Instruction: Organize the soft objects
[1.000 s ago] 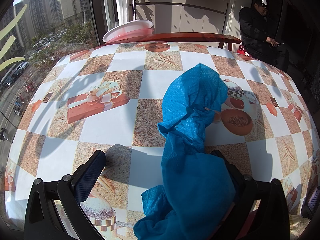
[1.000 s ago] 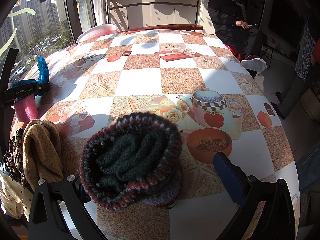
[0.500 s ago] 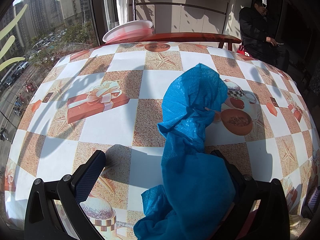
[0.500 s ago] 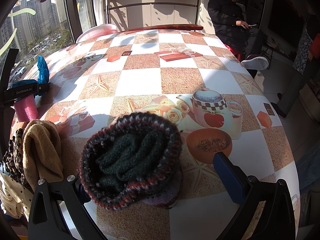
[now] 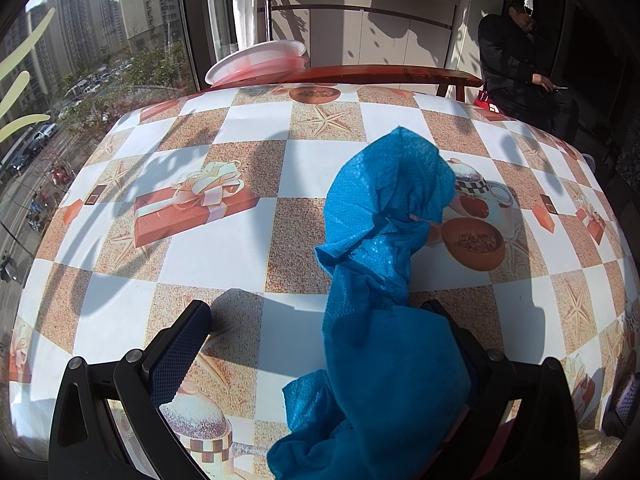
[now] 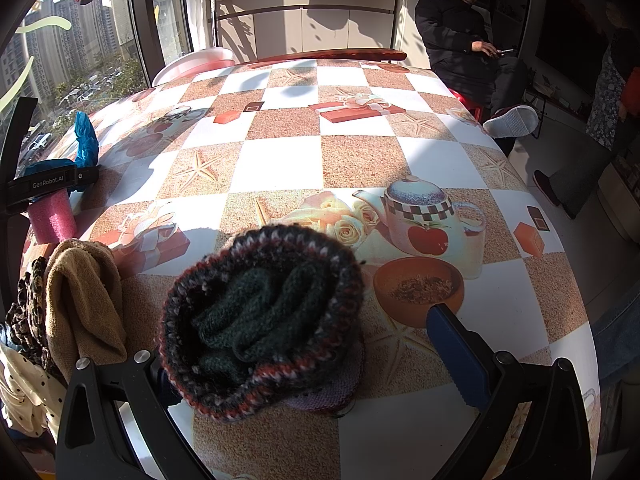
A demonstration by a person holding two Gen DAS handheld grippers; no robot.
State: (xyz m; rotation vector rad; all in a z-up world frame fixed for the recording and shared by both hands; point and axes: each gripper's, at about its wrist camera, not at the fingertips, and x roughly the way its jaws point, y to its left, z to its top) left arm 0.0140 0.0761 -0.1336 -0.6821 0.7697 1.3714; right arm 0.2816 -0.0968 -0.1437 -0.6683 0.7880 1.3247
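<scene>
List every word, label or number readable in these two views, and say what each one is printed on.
"GenRobot.AI": white print on the black body of the left gripper, seen at the left edge of the right wrist view.
The left wrist view shows no readable text.
The tablecloth carries only pictures, no words.
Nothing legible on the knitted hat or the blue cloth.

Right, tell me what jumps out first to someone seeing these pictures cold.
A bright blue cloth stands out most: it is draped over one finger of the left tool, rising over the checked tablecloth. In the right wrist view a dark knitted hat lies on the table between the open fingers of the right tool. A heap of tan and spotted cloths sits at the left edge.
</scene>
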